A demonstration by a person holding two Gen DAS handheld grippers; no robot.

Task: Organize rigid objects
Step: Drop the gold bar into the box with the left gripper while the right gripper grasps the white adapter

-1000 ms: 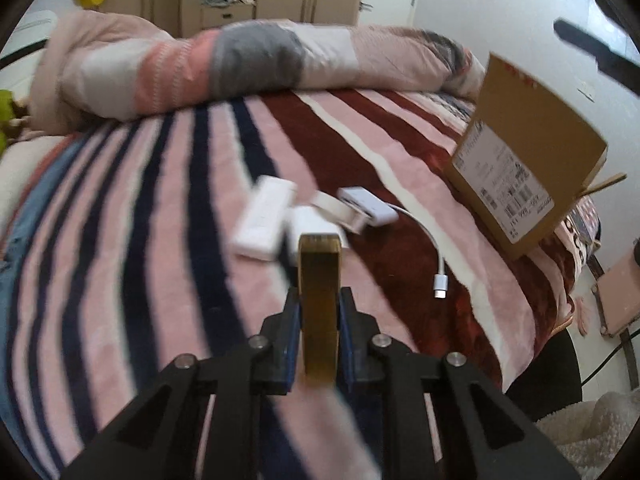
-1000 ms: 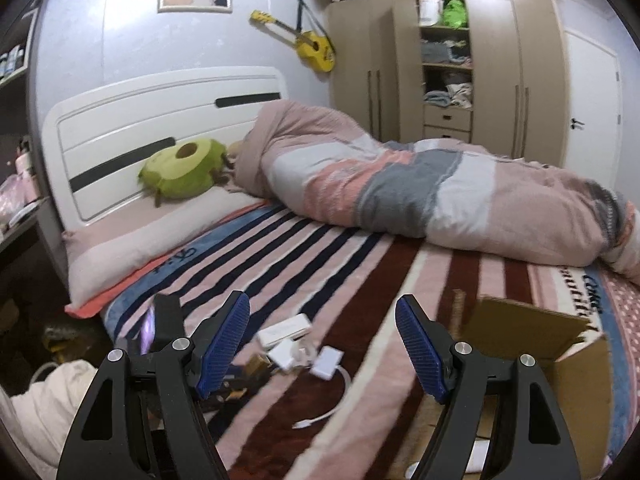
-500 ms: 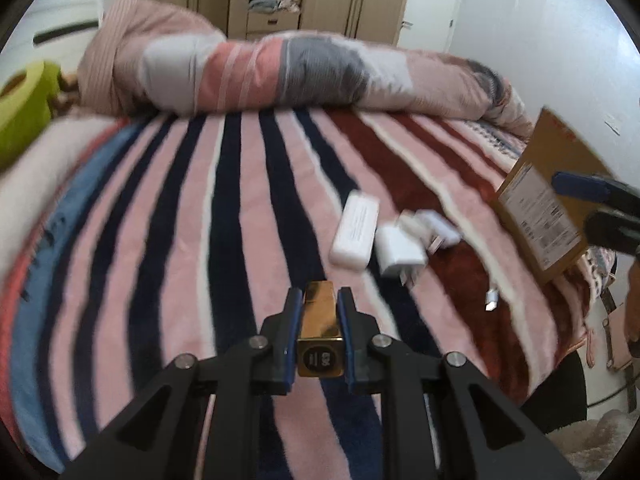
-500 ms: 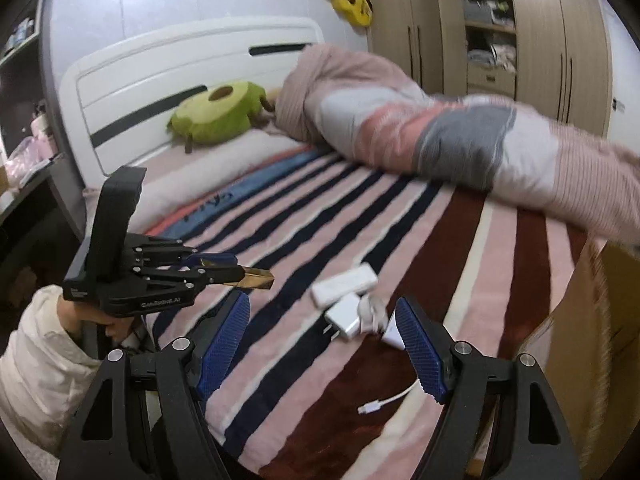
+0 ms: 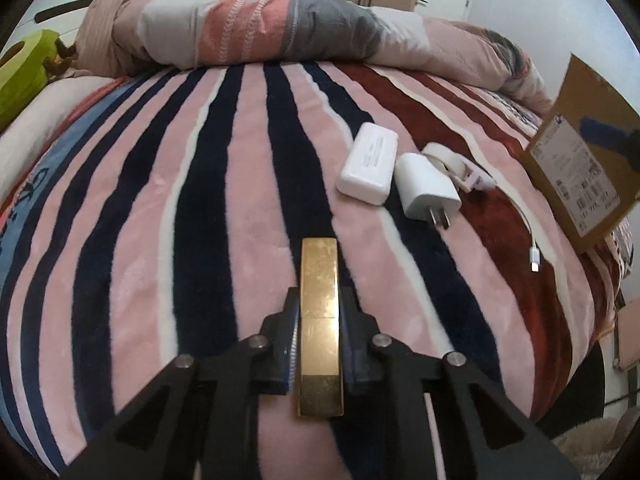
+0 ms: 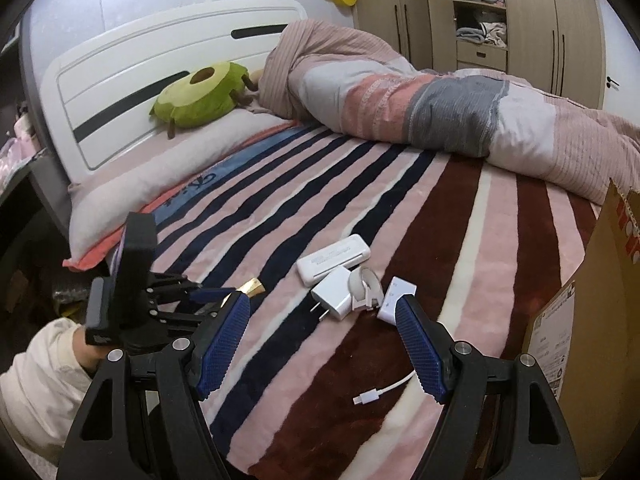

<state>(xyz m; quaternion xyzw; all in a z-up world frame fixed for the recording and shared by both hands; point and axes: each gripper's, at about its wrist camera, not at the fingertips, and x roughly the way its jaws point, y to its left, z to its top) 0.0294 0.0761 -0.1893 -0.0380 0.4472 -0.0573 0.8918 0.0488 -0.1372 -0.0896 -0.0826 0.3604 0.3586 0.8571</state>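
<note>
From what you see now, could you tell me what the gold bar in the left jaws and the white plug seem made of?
Gold rectangular bar: mirror-glossy, likely metal or metallised plastic. White wall plug charger: smooth satin plastic shell, two bare metal prongs.

1. Broad open stretch of striped blanket (image 5: 160, 208) ahead and left of the left claw (image 5: 319, 320), clamped on a gold bar (image 5: 319, 312).
2. Ahead and right, a tight cluster: white power bank (image 5: 369, 169), wall charger (image 5: 426, 186) just beside it, white adapter (image 6: 396, 298) with cable (image 6: 382, 391) trailing toward the bed edge.
3. Cardboard box (image 5: 580, 152) walling the right side.
4. Rolled duvet (image 6: 420, 108) closing the far side.
5. Right claw (image 6: 324, 342), spread wide, above the cluster.
</note>
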